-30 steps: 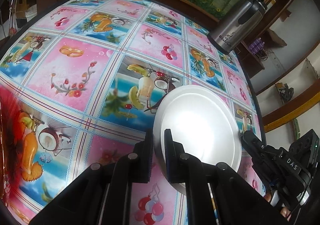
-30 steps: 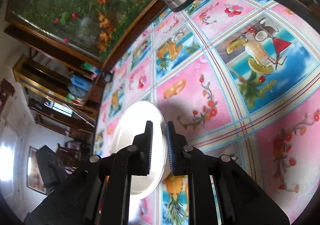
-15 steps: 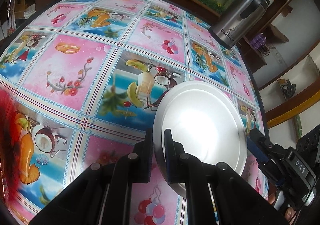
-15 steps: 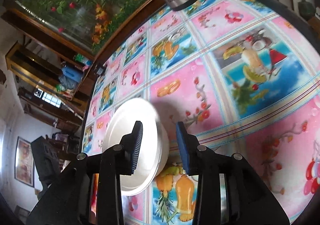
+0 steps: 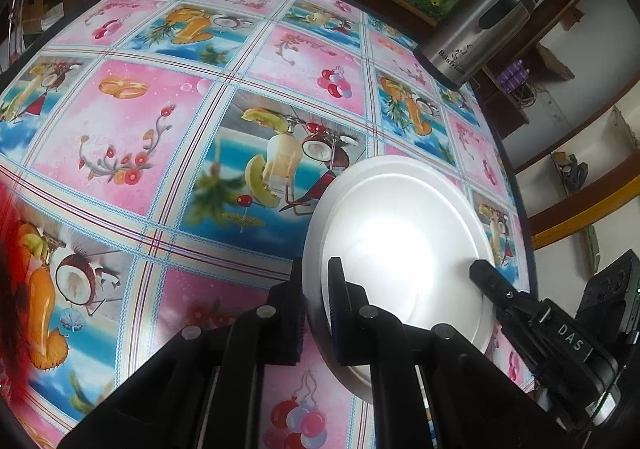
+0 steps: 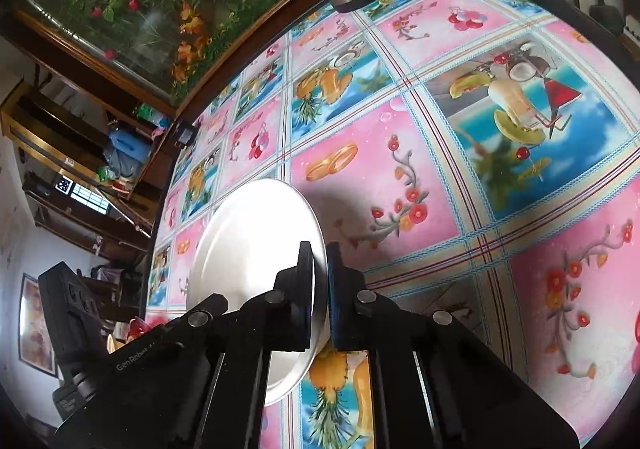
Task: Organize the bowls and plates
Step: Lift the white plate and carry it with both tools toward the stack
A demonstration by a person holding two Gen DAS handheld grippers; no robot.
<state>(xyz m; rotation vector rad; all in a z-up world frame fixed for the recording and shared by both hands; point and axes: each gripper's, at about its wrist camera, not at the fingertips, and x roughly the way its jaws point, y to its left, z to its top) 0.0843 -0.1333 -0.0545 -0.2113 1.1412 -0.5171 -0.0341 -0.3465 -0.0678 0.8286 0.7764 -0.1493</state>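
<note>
You are in a home dining room: fruit-print oilcloth table [image 5: 168,137], steel thermos [image 5: 478,37] upper right, framed flower mural [image 6: 132,5] upper left, cluttered wooden shelves [image 6: 92,153] at left, framed picture [image 6: 36,329] lower left.

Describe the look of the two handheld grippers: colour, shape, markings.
Both are matte black. The left gripper has two flat ribbed fingers on angular arms with round silver rivets. The right gripper looks alike; its body carries white "GenRobot" lettering, and "DAS" shows from the left view.

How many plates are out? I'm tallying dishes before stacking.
1: a white plate over the tablecloth, gripped on opposite rims by the left gripper and right gripper. Others may sit out of frame.
</note>
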